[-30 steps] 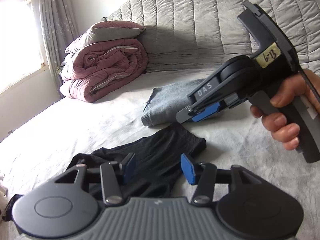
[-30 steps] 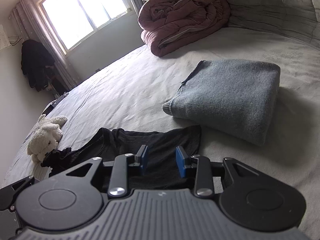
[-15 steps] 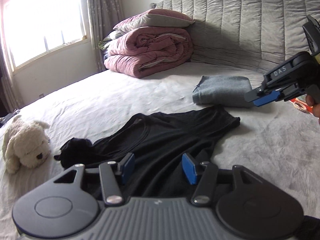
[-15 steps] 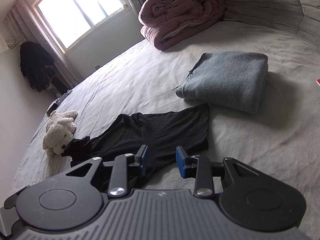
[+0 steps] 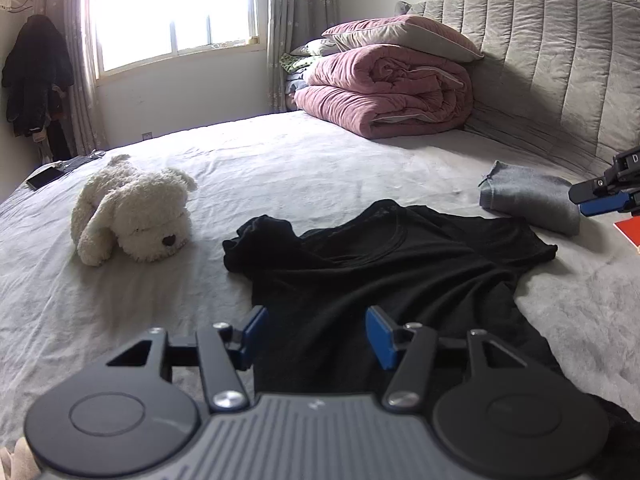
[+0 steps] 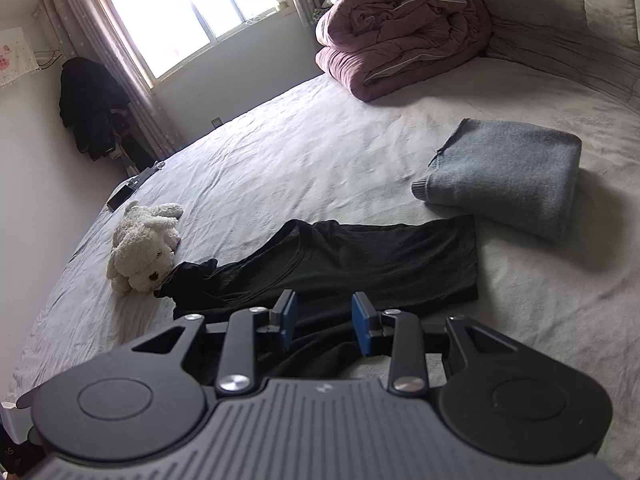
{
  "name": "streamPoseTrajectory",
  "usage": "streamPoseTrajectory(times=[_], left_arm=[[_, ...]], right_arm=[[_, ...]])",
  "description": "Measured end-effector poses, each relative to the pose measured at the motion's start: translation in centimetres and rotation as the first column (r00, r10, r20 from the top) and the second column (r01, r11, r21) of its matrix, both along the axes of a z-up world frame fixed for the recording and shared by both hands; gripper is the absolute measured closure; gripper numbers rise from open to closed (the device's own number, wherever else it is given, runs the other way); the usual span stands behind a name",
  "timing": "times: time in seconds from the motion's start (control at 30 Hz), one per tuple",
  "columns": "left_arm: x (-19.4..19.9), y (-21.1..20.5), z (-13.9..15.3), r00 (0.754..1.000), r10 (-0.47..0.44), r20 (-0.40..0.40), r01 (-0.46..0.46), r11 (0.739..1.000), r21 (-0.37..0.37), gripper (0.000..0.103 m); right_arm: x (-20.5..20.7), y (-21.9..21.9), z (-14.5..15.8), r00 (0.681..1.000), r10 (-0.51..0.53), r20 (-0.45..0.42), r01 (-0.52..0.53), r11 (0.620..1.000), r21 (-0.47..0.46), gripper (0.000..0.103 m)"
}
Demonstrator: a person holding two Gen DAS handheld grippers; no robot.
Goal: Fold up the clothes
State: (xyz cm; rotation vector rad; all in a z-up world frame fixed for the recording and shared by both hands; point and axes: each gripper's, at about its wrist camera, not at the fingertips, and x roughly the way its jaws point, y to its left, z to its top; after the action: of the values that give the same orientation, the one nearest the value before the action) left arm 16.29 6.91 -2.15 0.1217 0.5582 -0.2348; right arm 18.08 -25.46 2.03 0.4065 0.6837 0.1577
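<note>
A black T-shirt (image 5: 384, 264) lies spread and rumpled on the grey bed, collar away from me, one sleeve bunched at the left; it also shows in the right wrist view (image 6: 360, 264). My left gripper (image 5: 316, 332) is open and empty, hovering over the shirt's lower part. My right gripper (image 6: 323, 320) is open and empty above the shirt's near edge; its tip also shows at the right edge of the left wrist view (image 5: 604, 196). A folded grey sweater (image 6: 508, 172) lies just beyond the shirt's right sleeve, also in the left wrist view (image 5: 532, 200).
A white plush dog (image 5: 132, 212) lies left of the shirt, close to the bunched sleeve (image 6: 140, 248). A folded pink duvet with pillows (image 5: 392, 96) sits by the padded headboard (image 5: 560, 64). A red object (image 5: 630, 230) lies at the right edge. A phone (image 5: 42, 178) lies at the bed's far left corner.
Both grippers have pulled back and up from the bed, so more of the shirt and the plush dog show. The left view has swung left. Both stay open and empty.
</note>
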Motion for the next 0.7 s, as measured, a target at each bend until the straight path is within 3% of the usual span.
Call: streamPoseTrajectory(times=[0.33,0.7], left_arm=[[2.2,4.7,-0.5,0.998,0.065,-0.001,-0.065,0.997,-0.032,0.045],[7.2,8.5,-2.8,0.992,0.127,-0.027,-0.128,0.991,-0.049,0.044]], right_arm=[[3.3,7.3,-0.5,0.995,0.1,-0.011,-0.101,0.995,-0.02,0.068],[7.7,14.1,-3.2,0.979,0.199,-0.031,-0.199,0.98,0.018,0.067]])
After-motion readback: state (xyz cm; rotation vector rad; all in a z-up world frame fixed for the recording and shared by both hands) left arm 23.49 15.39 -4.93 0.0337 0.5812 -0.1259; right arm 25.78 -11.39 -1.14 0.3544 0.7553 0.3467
